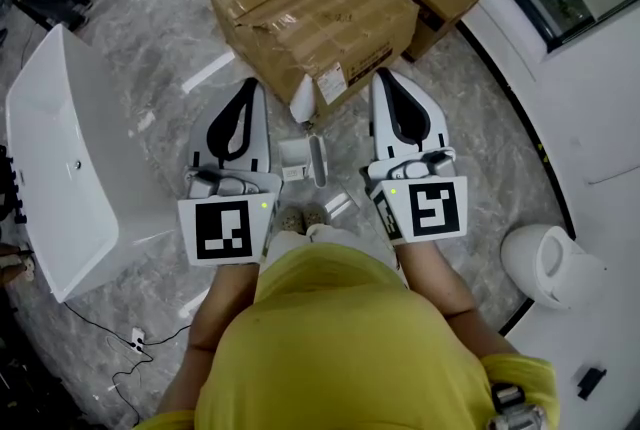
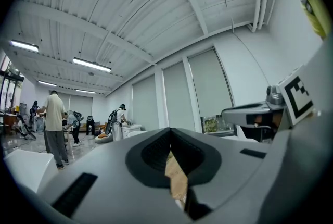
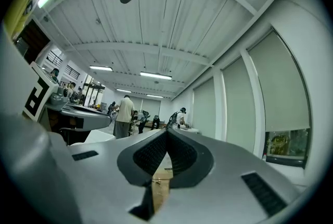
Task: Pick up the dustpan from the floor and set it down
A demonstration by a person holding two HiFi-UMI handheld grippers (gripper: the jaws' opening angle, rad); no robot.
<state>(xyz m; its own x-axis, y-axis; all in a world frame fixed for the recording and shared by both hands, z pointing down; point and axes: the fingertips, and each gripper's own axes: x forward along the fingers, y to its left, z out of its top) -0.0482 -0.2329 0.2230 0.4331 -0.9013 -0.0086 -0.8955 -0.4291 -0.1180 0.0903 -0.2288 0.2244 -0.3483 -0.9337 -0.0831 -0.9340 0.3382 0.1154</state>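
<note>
A small white dustpan (image 1: pixel 296 158), its short handle alongside, lies on the grey marbled floor (image 1: pixel 180 48) just ahead of the person's shoes (image 1: pixel 302 217); it sits between the two tools, touching neither; the left tool (image 1: pixel 248 86) and right tool (image 1: pixel 386 76) are held level and side by side, pointing at the cardboard boxes (image 1: pixel 315 23); both are pressed together, pinching nothing.

The floor (image 1: pixel 480 148) is glossy grey veined stone. The cardboard box (image 1: pixel 310 33) is matt brown, with shiny tape (image 1: pixel 290 6). The dustpan (image 1: pixel 293 158) looks like smooth white plastic. The left claw (image 1: pixel 251 86) and right claw (image 1: pixel 383 76) have smooth pale plastic shells and ribbed black pads (image 3: pixel 154 154). The shirt (image 1: pixel 350 348) is yellow cloth.
</note>
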